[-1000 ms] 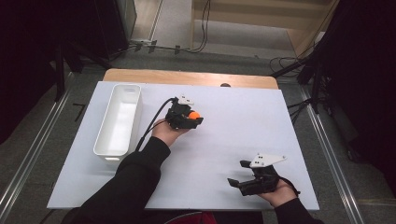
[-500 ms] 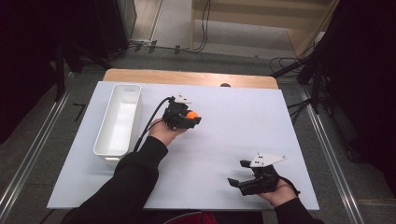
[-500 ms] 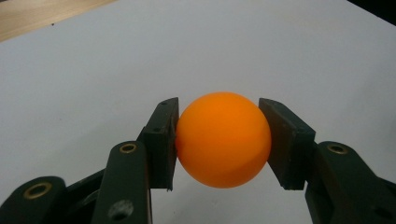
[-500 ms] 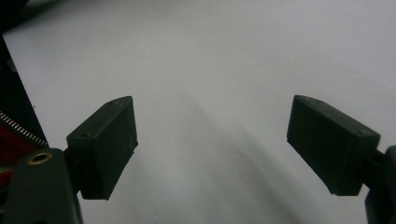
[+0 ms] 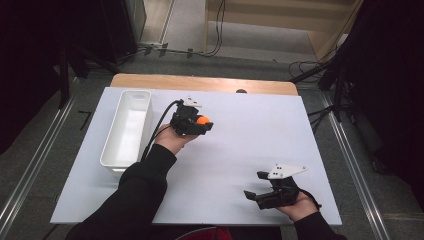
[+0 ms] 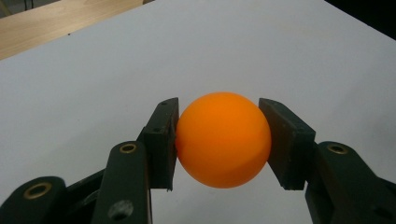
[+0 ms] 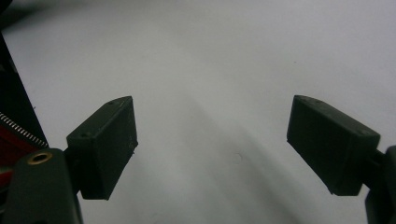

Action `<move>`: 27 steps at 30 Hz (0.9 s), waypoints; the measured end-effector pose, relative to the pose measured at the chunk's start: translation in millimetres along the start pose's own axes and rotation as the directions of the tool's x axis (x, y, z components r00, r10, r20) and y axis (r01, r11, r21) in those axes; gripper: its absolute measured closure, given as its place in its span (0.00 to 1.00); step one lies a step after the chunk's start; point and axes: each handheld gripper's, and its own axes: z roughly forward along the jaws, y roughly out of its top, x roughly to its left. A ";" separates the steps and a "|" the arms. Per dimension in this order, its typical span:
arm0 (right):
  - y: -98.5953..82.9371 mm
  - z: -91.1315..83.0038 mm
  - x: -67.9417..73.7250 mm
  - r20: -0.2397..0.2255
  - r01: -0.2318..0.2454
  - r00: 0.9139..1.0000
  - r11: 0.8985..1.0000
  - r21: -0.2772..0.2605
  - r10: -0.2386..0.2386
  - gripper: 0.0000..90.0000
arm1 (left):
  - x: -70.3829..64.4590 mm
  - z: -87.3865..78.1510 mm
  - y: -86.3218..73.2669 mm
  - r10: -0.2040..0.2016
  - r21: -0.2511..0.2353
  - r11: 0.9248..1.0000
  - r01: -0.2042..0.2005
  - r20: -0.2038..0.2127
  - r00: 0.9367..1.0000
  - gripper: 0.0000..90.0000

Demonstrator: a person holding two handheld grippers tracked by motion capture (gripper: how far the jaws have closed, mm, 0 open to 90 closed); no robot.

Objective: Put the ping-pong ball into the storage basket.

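My white counter [image 5: 225,165] has lots of bare room between my two hands. A white tray [image 5: 126,131] sits near its left edge, and a wooden strip [image 5: 200,83] runs along the far edge. My left claw [image 5: 204,123] is up near the middle, just right of the tray. It squeezes an orange ball [image 6: 223,139] from both sides. My right claw [image 5: 254,189] rests by the near edge, spread wide, with nothing in it.

Dim surroundings, bright white table [image 5: 240,150]; right gripper view seems soft, with faint shadows.
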 end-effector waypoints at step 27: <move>-0.2 -0.2 0.2 0.004 -0.001 1.000 1.000 -0.001 0.001 0.16 | 0.5 -38.4 17.8 0.018 0.006 1.000 -0.018 0.048 0.999 0.56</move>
